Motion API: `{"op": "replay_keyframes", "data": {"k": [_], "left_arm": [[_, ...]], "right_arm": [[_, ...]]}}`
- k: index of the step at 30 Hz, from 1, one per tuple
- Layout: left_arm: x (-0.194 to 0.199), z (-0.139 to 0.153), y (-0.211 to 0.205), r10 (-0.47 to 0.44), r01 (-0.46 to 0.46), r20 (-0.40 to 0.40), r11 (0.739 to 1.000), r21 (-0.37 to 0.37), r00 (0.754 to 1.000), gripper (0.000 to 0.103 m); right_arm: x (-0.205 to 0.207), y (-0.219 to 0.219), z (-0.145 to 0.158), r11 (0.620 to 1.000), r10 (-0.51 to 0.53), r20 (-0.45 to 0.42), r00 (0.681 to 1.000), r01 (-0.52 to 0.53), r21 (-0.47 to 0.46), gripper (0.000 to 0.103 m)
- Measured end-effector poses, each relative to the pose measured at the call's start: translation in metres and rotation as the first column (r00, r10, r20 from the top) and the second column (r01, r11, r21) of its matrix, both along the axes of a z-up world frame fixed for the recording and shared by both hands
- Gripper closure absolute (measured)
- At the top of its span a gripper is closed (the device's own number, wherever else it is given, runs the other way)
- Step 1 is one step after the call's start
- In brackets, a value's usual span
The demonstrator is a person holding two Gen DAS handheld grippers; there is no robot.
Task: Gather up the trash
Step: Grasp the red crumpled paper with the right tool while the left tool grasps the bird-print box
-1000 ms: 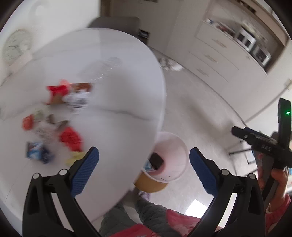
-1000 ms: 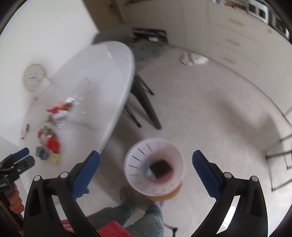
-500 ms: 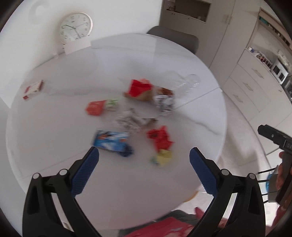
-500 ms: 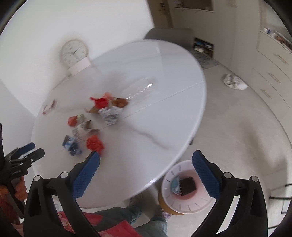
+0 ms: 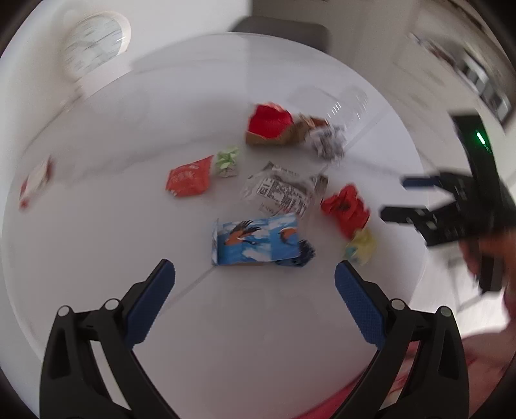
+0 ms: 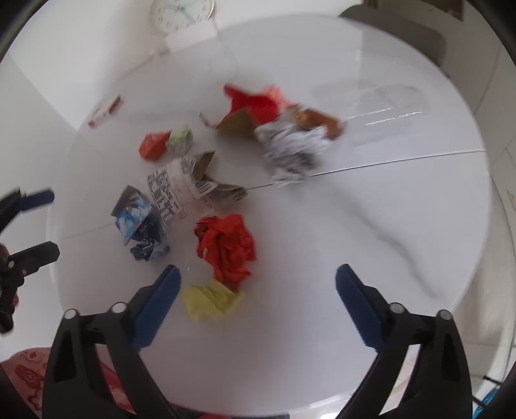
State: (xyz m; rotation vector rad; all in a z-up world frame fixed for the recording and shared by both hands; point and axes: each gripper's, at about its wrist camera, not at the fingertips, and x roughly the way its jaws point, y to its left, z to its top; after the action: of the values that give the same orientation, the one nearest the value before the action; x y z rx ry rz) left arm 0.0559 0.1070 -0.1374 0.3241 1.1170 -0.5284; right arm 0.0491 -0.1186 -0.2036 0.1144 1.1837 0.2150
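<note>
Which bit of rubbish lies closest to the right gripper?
The yellow crumpled paper, just beside the right gripper's left finger; the red crumpled wrapper sits behind it.

Crumpled red wrapper (image 6: 227,246) and yellow paper (image 6: 211,299) on white counter (image 6: 371,206), just ahead of open, empty jaws.

Clear bottle (image 6: 383,109) smeared by blur, clock (image 6: 182,13) cut off, print on label wrapper (image 5: 283,193) unreadable

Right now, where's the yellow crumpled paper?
The yellow crumpled paper lies on the white table near its front edge, touching the red crumpled wrapper, low in the right wrist view just inside the right gripper's left finger.
</note>
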Motion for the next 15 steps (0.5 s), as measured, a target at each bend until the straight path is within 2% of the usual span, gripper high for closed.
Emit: {"op": "replay_keyframes", "data": {"k": [2,5,6,7,9,11,12,15], "left_arm": [[0.007,-0.009,-0.001,-0.094,0.094,0.003,0.995,0.032,0.996,0.008],[0.017,-0.022,-0.003,-0.235,0.233,0.013,0.969,0.085,0.972,0.008],[0.020,-0.027,-0.005,-0.280,0.276,0.016,0.955,0.109,0.960,0.008],[0.024,-0.033,-0.008,-0.334,0.328,0.020,0.934,0.143,0.942,0.008],[0.028,-0.043,-0.013,-0.413,0.400,0.031,0.896,0.194,0.910,0.008],[0.033,-0.053,-0.018,-0.500,0.480,0.033,0.846,0.233,0.865,0.008],[0.034,-0.055,-0.020,-0.523,0.502,0.031,0.832,0.237,0.852,0.008],[0.037,-0.063,-0.028,-0.619,0.598,0.023,0.766,0.236,0.785,0.008]], "right_arm": [[0.007,0.008,-0.010,1.000,0.008,-0.028,1.000,-0.009,-0.018,0.015],[0.021,0.017,-0.023,0.999,0.012,-0.087,0.996,-0.014,-0.028,0.027],[0.025,0.017,-0.027,1.000,0.009,-0.113,0.994,-0.012,-0.023,0.036],[0.027,0.018,-0.030,1.000,0.006,-0.135,0.991,-0.008,-0.016,0.051],[0.029,0.019,-0.033,1.000,0.001,-0.161,0.987,-0.001,0.001,0.067],[0.030,0.018,-0.030,1.000,-0.020,-0.167,0.986,0.020,-0.001,0.071],[0.029,0.018,-0.027,1.000,-0.030,-0.165,0.986,0.031,0.001,0.072],[0.024,0.012,-0.015,0.995,-0.086,-0.152,0.985,0.092,0.032,0.072]]}}
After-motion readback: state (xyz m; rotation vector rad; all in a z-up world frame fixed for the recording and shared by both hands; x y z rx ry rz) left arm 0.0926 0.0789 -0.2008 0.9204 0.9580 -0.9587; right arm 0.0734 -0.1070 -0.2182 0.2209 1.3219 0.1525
